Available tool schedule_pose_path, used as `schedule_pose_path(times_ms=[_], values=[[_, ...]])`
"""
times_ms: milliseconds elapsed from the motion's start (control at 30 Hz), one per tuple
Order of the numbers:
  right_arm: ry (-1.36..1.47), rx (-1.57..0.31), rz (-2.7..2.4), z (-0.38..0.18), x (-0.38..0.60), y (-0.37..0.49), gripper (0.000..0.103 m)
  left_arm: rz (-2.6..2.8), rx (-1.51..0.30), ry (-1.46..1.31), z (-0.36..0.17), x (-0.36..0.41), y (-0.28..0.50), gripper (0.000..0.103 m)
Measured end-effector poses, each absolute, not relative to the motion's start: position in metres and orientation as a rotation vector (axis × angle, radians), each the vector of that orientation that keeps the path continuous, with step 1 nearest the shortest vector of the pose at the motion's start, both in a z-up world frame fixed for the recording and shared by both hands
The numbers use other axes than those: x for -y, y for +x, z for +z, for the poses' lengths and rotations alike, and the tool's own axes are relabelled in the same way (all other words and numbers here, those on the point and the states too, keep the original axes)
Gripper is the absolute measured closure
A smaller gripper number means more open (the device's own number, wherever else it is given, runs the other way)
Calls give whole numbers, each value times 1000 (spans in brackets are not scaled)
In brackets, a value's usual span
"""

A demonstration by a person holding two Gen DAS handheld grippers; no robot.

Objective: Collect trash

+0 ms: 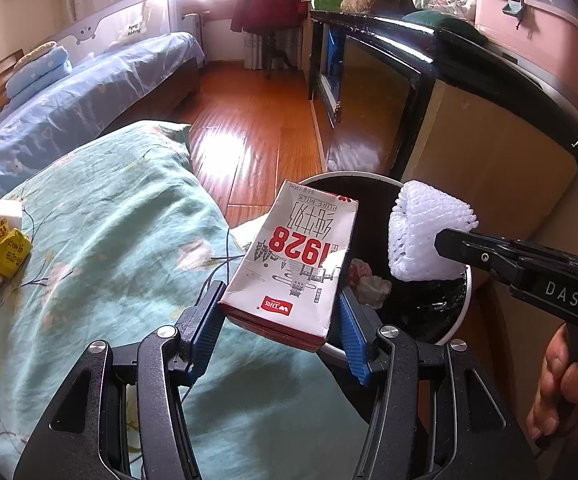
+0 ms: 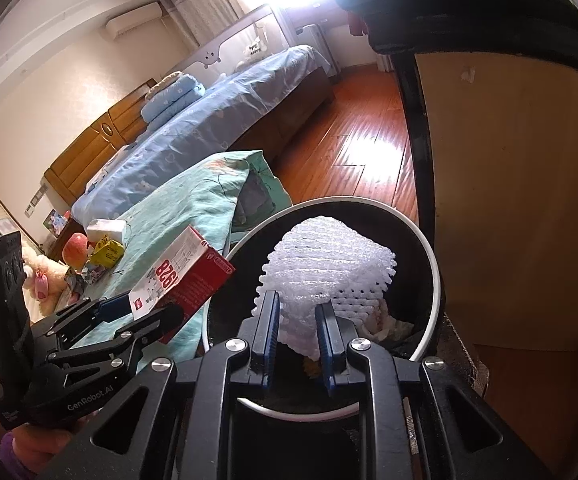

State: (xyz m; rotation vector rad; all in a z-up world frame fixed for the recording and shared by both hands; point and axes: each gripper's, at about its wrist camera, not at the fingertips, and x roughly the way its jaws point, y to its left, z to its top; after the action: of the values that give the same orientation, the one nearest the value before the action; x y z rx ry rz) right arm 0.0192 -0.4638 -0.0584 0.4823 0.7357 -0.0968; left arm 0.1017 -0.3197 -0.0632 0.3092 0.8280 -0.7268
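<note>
Hovering over the black bin [image 2: 429, 240] for dropping, the right gripper [image 2: 297, 320] clamps white foam netting [image 2: 329, 264] while the left gripper [image 1: 281, 312] pinches a milk carton [image 1: 293, 264] nearby.

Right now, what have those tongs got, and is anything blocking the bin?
Left tongs clamp milk carton. Right tongs pinch foam fruit net over trash bin. Nothing blocking.

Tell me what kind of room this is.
Almost certainly a home bedroom: a bed with blue sheets and folded bedding, a wall air conditioner, a wooden floor, and a trash bin beside a quilt.
</note>
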Motion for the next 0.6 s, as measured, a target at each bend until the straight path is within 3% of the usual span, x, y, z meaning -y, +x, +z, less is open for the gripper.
schedule_pose_path(times_ms=[600], values=[[477, -746, -112, -58, 469, 23, 84, -734, -840, 321, -65, 332, 107, 50]])
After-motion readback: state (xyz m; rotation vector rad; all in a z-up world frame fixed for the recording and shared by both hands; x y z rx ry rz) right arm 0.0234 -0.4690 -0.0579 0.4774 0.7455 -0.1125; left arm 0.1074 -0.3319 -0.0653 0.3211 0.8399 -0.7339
